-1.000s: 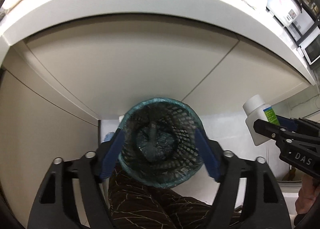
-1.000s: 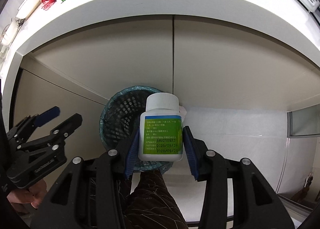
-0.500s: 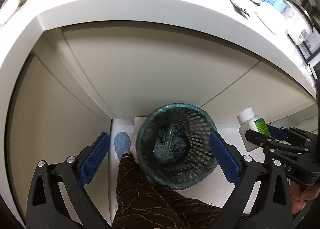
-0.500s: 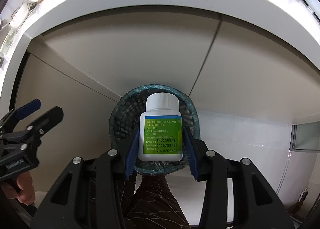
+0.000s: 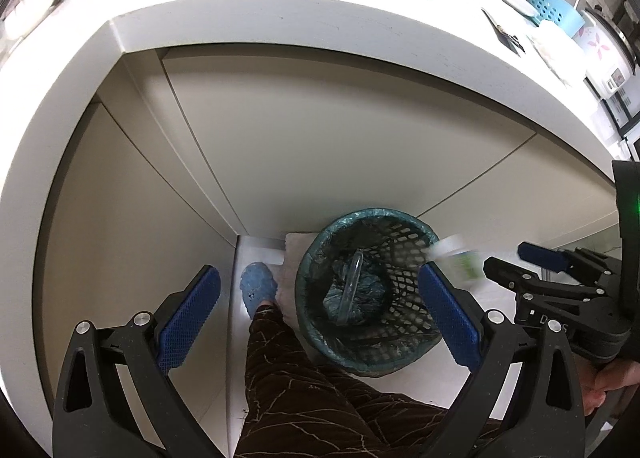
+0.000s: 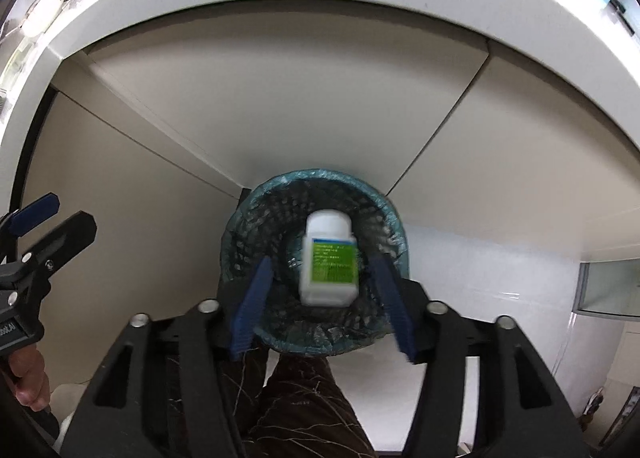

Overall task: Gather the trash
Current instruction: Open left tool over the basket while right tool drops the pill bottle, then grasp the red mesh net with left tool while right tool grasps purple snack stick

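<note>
Over bin: bottle, blurred, loose between pads.
Right gripper: jaws released.
Left gripper: jaws wide, empty.

Your left wrist camera looks steeply down from above the tabletop edge, along the left tool, with the mesh bin on the floor right of centre. Your right wrist camera also faces down along the right tool, nearer, the bin centred under it. Both views share the bin, the cabinet fronts and the tabletop rim; each catches the other tool at its side edge.
</note>
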Demonstrator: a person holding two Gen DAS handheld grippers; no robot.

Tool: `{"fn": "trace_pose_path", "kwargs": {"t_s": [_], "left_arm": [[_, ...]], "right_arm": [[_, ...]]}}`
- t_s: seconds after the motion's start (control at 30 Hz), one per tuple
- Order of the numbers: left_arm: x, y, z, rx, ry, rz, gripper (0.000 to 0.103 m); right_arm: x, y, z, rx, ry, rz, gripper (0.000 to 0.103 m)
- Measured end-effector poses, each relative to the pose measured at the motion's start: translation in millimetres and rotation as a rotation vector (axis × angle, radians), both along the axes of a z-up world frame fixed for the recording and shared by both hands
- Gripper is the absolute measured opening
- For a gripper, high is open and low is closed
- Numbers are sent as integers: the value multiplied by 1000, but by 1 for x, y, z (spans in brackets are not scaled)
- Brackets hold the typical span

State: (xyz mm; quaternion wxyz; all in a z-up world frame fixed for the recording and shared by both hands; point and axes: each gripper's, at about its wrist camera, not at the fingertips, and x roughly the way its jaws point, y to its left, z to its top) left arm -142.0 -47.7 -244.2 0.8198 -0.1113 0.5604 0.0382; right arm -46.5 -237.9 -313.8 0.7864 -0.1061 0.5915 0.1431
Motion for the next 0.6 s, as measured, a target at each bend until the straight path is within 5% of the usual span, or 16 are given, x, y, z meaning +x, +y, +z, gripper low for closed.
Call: {"fn": "trace_pose_path", "kwargs": {"t_s": [0.27,0.6], "left_arm": [[11,1,23,30,-33,-22,97],[39,23,87,22,-94,23,97]], "right_arm": [[10,-9,36,-6,-71,-55,88],[26,-17,115,50,-181,-150,93]]}}
